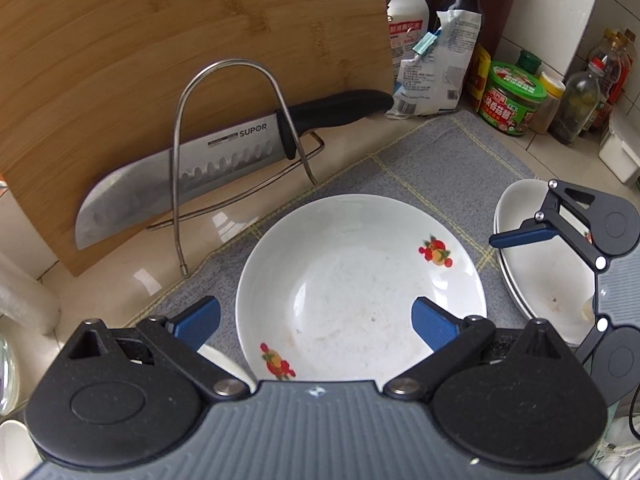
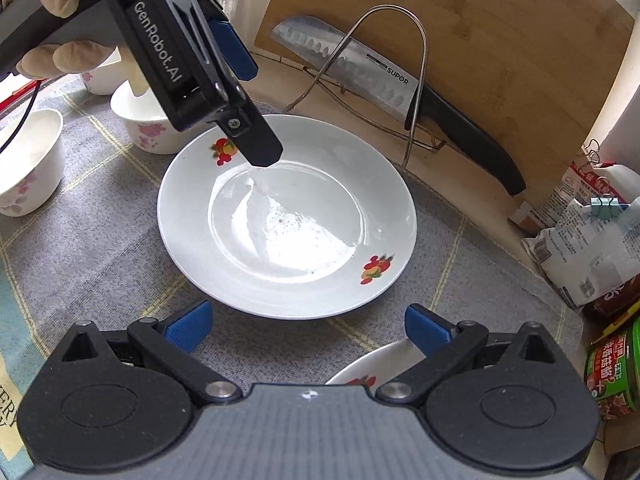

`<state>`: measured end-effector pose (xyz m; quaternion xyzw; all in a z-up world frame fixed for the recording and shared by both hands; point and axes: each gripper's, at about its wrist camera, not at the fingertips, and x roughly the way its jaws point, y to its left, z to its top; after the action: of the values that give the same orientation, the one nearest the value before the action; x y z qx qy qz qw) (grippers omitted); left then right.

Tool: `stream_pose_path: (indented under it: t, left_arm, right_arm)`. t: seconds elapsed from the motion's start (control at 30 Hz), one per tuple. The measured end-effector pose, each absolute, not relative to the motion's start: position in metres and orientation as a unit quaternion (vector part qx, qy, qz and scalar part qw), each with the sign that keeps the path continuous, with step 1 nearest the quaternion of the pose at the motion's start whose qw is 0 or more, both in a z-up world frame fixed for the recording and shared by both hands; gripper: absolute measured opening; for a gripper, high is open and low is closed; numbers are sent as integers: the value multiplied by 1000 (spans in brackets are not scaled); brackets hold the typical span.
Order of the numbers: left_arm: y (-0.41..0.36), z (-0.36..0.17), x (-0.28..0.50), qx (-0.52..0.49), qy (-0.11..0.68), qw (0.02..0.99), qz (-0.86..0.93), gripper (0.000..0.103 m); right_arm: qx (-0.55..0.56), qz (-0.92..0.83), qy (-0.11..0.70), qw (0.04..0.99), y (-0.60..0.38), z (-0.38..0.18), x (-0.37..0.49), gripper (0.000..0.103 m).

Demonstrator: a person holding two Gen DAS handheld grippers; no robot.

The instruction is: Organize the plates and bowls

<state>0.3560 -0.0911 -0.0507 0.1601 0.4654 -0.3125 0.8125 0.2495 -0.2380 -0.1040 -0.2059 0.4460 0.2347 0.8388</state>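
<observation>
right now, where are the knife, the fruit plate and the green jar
knife (image 1: 224, 156): left wrist view, middle of the blade
fruit plate (image 2: 288, 220): right wrist view, glossy centre of the well
green jar (image 1: 510, 102): left wrist view, front label

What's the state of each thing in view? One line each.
Left gripper: open, empty, over the plate.
Right gripper: open, empty.
Plate: upright on the mat, empty, faint residue.
Plate stack: nested, right of the plate.
Bowls: upright on the mat.
Knife: resting in the wire rack.
Cutting board: standing on edge behind the rack.
Bag: clipped shut.
</observation>
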Motion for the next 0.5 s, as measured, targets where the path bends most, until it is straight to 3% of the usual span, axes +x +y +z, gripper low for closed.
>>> stream_pose_path:
  t: [0.5]
  left_arm:
    - [-104, -71, 392, 153, 497, 794, -315, 99]
  right_arm:
    - [-208, 251, 474, 818, -230, -122, 275, 103]
